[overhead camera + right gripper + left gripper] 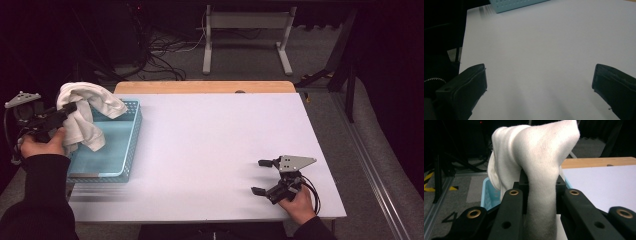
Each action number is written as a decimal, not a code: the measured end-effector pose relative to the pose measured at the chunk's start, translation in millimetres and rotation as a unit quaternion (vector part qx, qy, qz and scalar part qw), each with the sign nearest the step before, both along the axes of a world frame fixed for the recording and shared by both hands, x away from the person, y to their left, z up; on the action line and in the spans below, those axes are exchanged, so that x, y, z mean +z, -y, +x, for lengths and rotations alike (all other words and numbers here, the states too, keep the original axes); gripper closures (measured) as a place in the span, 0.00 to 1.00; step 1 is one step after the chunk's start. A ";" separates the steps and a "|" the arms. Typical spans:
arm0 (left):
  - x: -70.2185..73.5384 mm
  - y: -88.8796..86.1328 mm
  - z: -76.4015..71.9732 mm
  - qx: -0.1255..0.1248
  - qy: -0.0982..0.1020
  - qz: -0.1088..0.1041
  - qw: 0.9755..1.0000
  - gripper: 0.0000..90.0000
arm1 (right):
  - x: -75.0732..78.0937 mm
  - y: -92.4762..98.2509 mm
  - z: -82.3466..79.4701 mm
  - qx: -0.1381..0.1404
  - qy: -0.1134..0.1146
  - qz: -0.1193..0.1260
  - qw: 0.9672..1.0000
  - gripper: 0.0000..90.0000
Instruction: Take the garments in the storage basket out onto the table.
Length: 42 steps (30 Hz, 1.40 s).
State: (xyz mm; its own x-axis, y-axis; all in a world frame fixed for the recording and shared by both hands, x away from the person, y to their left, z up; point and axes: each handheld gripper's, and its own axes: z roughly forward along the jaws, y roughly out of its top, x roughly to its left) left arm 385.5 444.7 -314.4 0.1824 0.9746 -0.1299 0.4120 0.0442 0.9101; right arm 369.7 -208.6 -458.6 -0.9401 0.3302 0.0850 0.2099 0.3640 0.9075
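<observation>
A white towel hangs bunched above the left side of a light-blue perforated basket. My left gripper is shut on the towel and holds it up over the basket's near-left rim. In the left gripper view the towel droops between the two black jaws, with the basket behind it. My right gripper rests low at the table's front right, open, with nothing between its fingers.
The white table has a wooden strip along its far edge. Beyond it stand a white desk frame and tangled cables on the grey floor. The basket's corner lies far ahead of the right gripper.
</observation>
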 end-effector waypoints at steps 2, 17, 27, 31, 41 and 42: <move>3.1 2.9 -2.2 0.000 0.006 -0.005 1.000 0.86 | 0.0 0.0 0.0 0.000 0.000 0.000 1.000 0.00; 27.9 23.8 -16.6 -0.037 0.052 -0.011 0.998 0.86 | 0.0 0.2 0.0 -0.002 0.000 0.000 1.000 0.00; 39.7 43.2 -22.7 -0.071 0.071 -0.017 0.995 0.86 | 0.0 0.2 0.0 -0.001 0.000 0.001 1.000 0.00; 43.8 52.1 -24.5 -0.085 0.080 -0.019 0.993 0.86 | 0.1 0.3 0.0 -0.001 0.000 0.001 1.000 0.00; 51.1 80.8 -27.2 -0.132 0.094 -0.027 0.986 0.85 | 0.1 0.3 -0.1 0.000 0.000 0.001 1.000 0.00; 51.4 83.3 -27.0 -0.135 0.096 -0.027 0.986 0.85 | 0.1 0.4 -0.1 0.000 0.000 0.001 1.000 0.00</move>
State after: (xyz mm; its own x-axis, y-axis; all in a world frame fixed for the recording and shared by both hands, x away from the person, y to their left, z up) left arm 358.5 361.4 -263.0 0.4604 0.8799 -0.1177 0.2366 0.0062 0.9716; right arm 369.6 -209.0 -458.6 -0.9400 0.3304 0.0853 0.2095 0.3615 0.9085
